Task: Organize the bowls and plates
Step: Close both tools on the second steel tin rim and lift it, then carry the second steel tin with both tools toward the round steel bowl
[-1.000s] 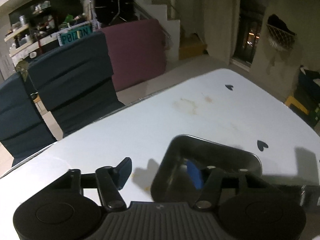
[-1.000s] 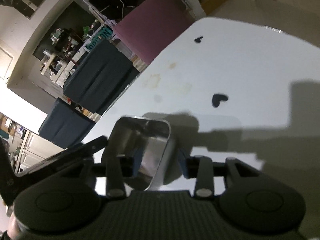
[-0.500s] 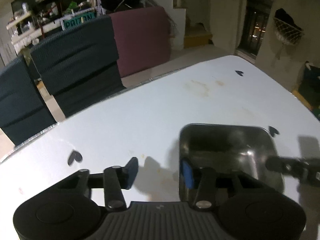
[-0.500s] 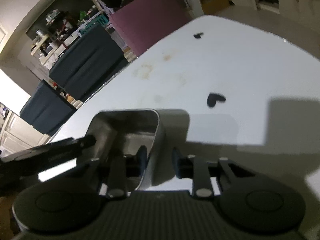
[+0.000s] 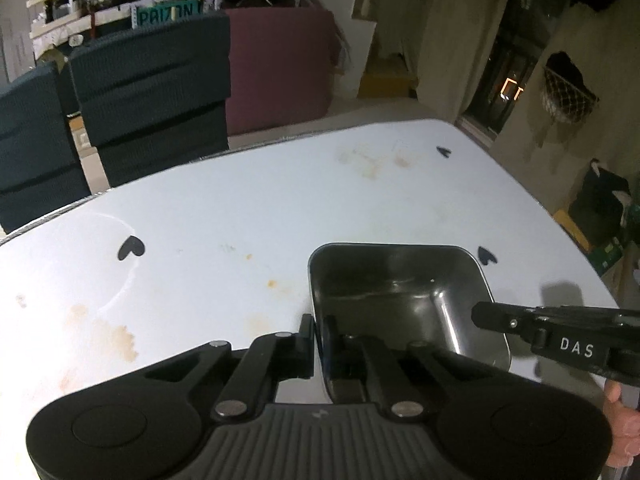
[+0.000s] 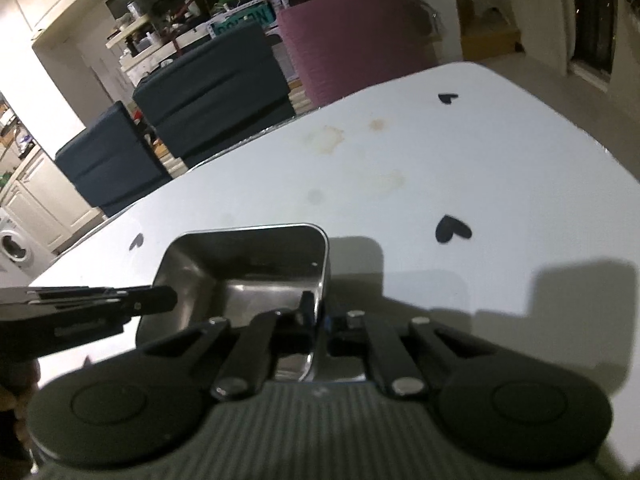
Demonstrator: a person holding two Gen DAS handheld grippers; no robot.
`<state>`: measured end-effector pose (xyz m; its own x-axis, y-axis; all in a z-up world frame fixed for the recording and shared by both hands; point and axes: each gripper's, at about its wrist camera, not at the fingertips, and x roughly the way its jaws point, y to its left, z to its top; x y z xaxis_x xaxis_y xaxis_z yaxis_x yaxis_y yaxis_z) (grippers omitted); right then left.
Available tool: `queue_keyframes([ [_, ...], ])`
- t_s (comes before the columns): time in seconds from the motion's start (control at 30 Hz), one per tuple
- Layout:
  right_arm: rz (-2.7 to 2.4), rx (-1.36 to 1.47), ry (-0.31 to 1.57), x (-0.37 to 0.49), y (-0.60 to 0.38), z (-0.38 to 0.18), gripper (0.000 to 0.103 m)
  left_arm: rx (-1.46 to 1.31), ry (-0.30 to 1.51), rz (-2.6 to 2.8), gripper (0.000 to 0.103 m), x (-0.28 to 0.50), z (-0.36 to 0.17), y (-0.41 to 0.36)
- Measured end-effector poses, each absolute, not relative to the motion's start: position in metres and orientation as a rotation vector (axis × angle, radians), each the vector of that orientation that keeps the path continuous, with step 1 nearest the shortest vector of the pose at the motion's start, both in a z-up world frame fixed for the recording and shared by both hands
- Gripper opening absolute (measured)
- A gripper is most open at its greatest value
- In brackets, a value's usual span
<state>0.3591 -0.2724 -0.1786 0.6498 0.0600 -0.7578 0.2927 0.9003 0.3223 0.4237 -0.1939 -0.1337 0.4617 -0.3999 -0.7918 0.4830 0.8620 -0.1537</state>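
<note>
Steel tray (image 5: 400, 292) on the white table (image 5: 240, 216) — left gripper (image 5: 319, 334) clenched on its left wall; right gripper (image 6: 320, 312) clenched on its right wall.

Both grippers on the steel tray

The right gripper (image 6: 318, 312) clamps the tray (image 6: 256, 264) by its right wall; the left gripper (image 6: 166, 300) reaches the opposite wall, on a white table (image 6: 500, 160).

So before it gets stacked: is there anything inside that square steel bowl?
The steel bowl looks empty: bare shiny floor and walls, nothing lying in it. The left gripper and right gripper, each clamped on a wall, hide the near corners.
</note>
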Motion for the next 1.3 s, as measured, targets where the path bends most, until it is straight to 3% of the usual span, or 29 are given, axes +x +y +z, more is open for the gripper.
queue_keyframes([
  [0.77,0.031,0.427,0.701,0.229,-0.269,-0.069,0.006,-0.051,0.784,-0.514,0.006,0.261,-0.020,-0.156],
  [1.03,0.023,0.371,0.678,0.181,-0.256,-0.044,0.006,-0.106,0.788,-0.531,0.006,0.221,-0.017,-0.147],
  [1.3,0.011,0.342,0.738,0.174,-0.254,-0.064,0.005,-0.102,0.881,-0.561,0.007,0.221,-0.049,-0.153],
])
